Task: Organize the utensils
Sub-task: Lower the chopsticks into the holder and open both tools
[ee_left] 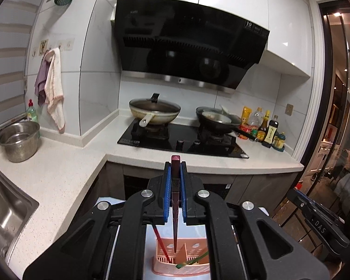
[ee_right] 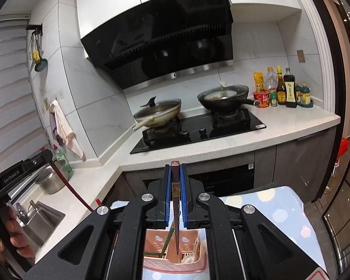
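My left gripper (ee_left: 175,163) is shut on a dark red chopstick (ee_left: 175,186) that slants down over a pink slotted utensil basket (ee_left: 198,269). In the basket stand a red chopstick (ee_left: 162,245) and a green one (ee_left: 193,260). My right gripper (ee_right: 175,166) is shut on a dark brown chopstick (ee_right: 175,187) with a gold band. Its tip hangs over the same pink basket (ee_right: 156,264), which holds green chopsticks (ee_right: 166,240) and a pale spoon (ee_right: 190,256). The left gripper (ee_right: 44,157) also shows at the left of the right wrist view, held by a hand (ee_right: 14,240).
The basket rests on a blue dotted cloth (ee_right: 280,212). Beyond are an L-shaped white counter (ee_left: 65,175), a sink (ee_left: 4,210), a steel bowl (ee_left: 18,140), a black hob (ee_left: 182,137) with two pans, and sauce bottles (ee_right: 284,88) at the right.
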A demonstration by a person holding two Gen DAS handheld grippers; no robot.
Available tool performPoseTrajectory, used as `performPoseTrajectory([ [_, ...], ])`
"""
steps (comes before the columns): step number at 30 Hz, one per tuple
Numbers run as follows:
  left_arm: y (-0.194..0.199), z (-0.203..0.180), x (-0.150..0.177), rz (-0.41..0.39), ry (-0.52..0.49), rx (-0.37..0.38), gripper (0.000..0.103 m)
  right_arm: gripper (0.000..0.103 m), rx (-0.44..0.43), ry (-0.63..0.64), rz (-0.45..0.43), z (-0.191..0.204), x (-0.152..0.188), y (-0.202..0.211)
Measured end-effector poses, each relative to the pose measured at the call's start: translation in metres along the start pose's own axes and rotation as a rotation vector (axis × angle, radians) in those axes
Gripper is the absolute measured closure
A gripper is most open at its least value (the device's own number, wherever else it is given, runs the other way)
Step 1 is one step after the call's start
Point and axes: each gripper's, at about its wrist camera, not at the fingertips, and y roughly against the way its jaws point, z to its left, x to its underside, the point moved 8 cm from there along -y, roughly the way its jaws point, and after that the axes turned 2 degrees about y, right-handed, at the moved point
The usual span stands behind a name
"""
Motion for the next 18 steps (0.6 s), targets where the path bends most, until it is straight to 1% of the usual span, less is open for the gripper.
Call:
performPoseTrajectory([
  [4, -0.012, 0.007, 0.018, 0.048, 0.007, -0.005, 0.095, 0.096, 0.009, 0.012, 0.049, 0.001, 0.016, -0.016],
  [6, -0.015, 0.009, 0.024, 0.056, 0.015, -0.013, 0.095, 0.095, 0.013, 0.007, 0.052, 0.001, 0.019, -0.018],
  [7, -0.015, 0.01, 0.026, 0.059, 0.019, -0.016, 0.088, 0.091, 0.015, 0.006, 0.05, 0.001, 0.02, -0.018],
  [8, -0.015, 0.012, 0.027, 0.063, 0.025, -0.021, 0.076, 0.089, 0.018, 0.008, 0.049, 0.002, 0.021, -0.017],
  [10, -0.014, 0.014, 0.028, 0.058, 0.037, -0.029, 0.066, 0.087, 0.02, 0.008, 0.046, 0.002, 0.021, -0.015],
  [13, -0.011, 0.017, 0.029, 0.062, 0.043, -0.032, 0.066, 0.083, 0.02, 0.006, 0.041, 0.003, 0.023, -0.009],
  [16, -0.006, 0.02, 0.029, 0.064, 0.05, -0.038, 0.062, 0.082, 0.021, 0.012, 0.039, 0.004, 0.024, -0.003],
  [18, -0.002, 0.023, 0.031, 0.066, 0.054, -0.045, 0.061, 0.081, 0.023, 0.022, 0.04, 0.006, 0.026, 0.001],
])
